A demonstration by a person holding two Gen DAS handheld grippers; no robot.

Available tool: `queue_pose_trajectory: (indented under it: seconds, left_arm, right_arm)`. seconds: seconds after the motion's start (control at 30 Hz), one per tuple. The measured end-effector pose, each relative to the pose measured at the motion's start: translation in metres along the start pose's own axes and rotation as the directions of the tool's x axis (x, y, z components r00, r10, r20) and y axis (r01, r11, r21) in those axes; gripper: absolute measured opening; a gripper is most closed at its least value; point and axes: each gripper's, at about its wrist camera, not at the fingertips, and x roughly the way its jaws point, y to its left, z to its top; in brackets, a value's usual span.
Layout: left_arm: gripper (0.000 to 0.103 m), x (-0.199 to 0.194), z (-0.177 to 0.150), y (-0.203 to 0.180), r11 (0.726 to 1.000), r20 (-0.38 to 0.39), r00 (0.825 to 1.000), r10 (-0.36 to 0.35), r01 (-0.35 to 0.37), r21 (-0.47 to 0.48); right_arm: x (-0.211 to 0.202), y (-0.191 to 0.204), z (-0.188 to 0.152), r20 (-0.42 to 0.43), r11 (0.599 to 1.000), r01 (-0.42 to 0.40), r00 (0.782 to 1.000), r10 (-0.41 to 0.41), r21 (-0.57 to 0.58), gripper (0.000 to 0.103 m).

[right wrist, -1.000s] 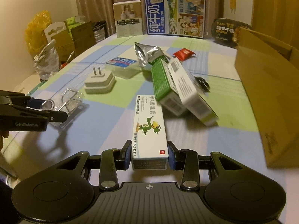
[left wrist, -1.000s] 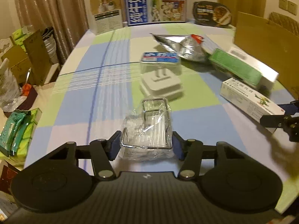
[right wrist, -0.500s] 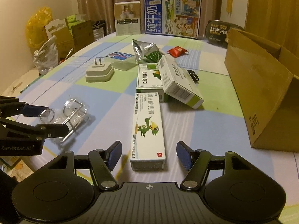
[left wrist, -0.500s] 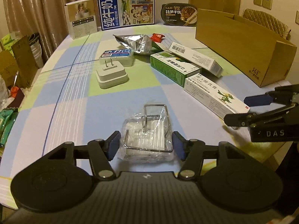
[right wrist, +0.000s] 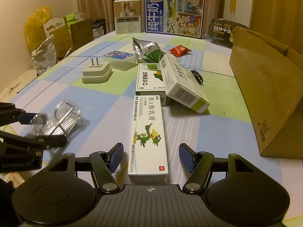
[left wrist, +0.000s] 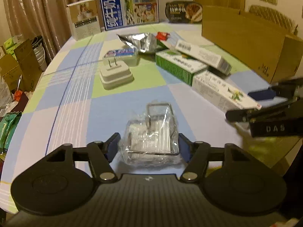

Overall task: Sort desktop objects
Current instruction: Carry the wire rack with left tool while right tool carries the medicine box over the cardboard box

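Pinched by its soft sides between the fingers of the left gripper [left wrist: 148,140]: shiny wire metal rack in crinkled clear plastic wrap [left wrist: 153,132], near the front edge of the blue-and-green checked surface [right wrist: 217,132], probably for carrying. Between the spread fingers of the right gripper [right wrist: 151,149], untouched: long white cardboard carton with green bird print [right wrist: 148,132], flat, rigid, easy to clamp. Farther right: open brown cardboard box [right wrist: 265,87], likely the sorting place.

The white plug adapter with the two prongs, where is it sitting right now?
The white plug adapter stands prongs-up on the checked tablecloth, left of the green medicine box and just in front of the clear plastic case.
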Motion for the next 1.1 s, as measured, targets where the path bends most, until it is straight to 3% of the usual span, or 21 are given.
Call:
queue_pose_trajectory:
  seconds: [0.37, 0.43, 0.57, 1.1]
  left_arm:
    - [0.049, 0.000, -0.001, -0.005, 1.000, 0.008, 1.000, 0.010, -0.010, 0.013]
    - [0.049, 0.000, -0.001, -0.004, 1.000, 0.009, 1.000, 0.006, -0.006, 0.006]
    - [0.049, -0.001, 0.000, -0.003, 1.000, 0.010, 1.000, 0.003, -0.003, -0.005]
    - [0.049, -0.030, 0.015, -0.010, 0.999, 0.067, 0.998, -0.002, 0.005, -0.048]
  right_arm:
    - [0.014, 0.006, 0.012, 0.008, 0.999, -0.007, 1.000, 0.008, -0.048, 0.061]
    - [0.016, 0.008, 0.013, 0.002, 0.998, -0.010, 1.000, 0.010, -0.057, 0.057]
    - [0.017, 0.009, 0.013, -0.012, 0.998, -0.013, 1.000, 0.012, -0.064, 0.036]
    - [-0.042, -0.003, 0.030, 0.068, 0.998, -0.036, 0.997, 0.033, 0.048, 0.035]
